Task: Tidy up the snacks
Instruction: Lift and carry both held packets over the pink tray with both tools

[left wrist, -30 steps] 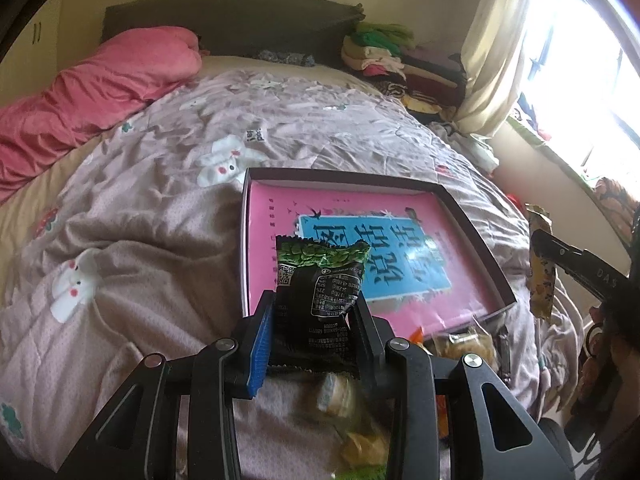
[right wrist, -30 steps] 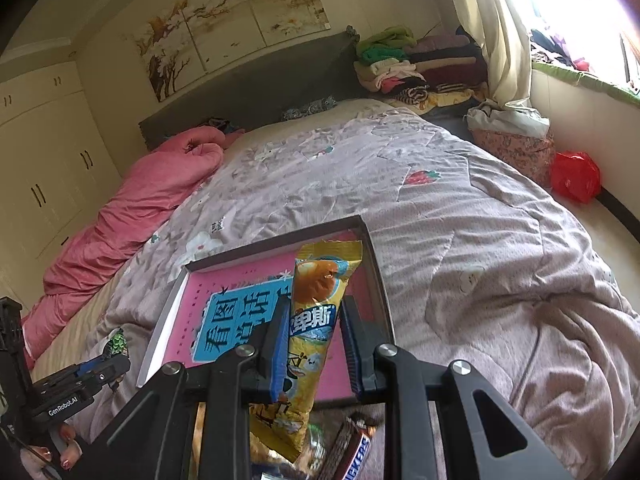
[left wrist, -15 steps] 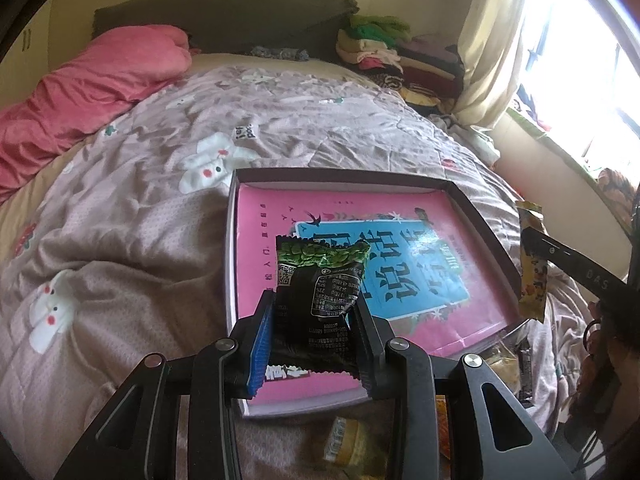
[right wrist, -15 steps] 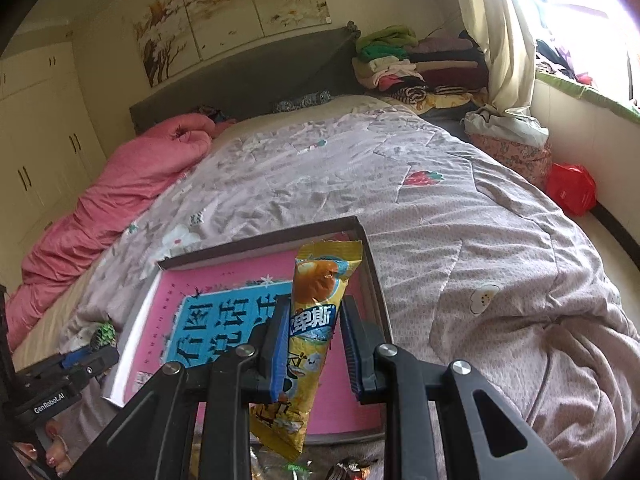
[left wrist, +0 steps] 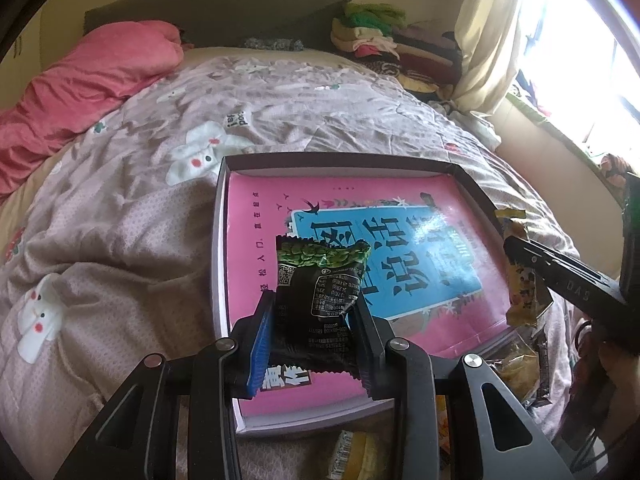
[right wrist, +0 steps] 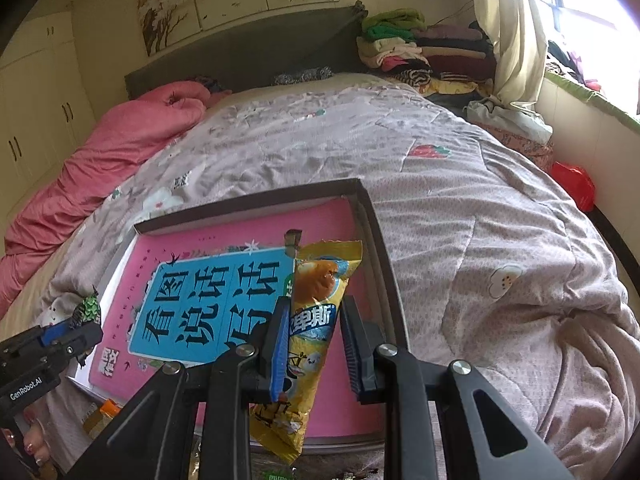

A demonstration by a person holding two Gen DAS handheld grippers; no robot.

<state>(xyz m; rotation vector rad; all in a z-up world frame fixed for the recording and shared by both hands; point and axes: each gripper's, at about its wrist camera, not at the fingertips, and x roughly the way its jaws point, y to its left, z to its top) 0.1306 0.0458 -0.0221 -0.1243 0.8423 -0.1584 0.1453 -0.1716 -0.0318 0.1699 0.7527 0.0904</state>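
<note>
My left gripper [left wrist: 314, 320] is shut on a black and green snack packet [left wrist: 320, 284], held above the near left part of a shallow box [left wrist: 218, 240] with a pink and blue printed bottom. My right gripper [right wrist: 314, 336] holds a long yellow snack packet [right wrist: 316, 320]; its left pad touches the packet and a gap shows at the right pad. It hangs over the box's near right part [right wrist: 380, 236]. The right gripper [left wrist: 560, 280] with the yellow packet [left wrist: 520, 284] shows at the right of the left wrist view. The left gripper [right wrist: 60, 336] shows at the left of the right wrist view.
The box lies on a bed with a grey-pink quilt [right wrist: 460, 208]. Loose snacks [left wrist: 516, 364] lie on the quilt by the box's near edge. A pink duvet [left wrist: 92, 76] is at the far left, folded clothes [right wrist: 404, 44] and a curtain [right wrist: 508, 32] at the far right.
Both grippers have moved forward over the box with their packets; the box now fills more of both views. The loose snacks have dropped toward the lower edge.
</note>
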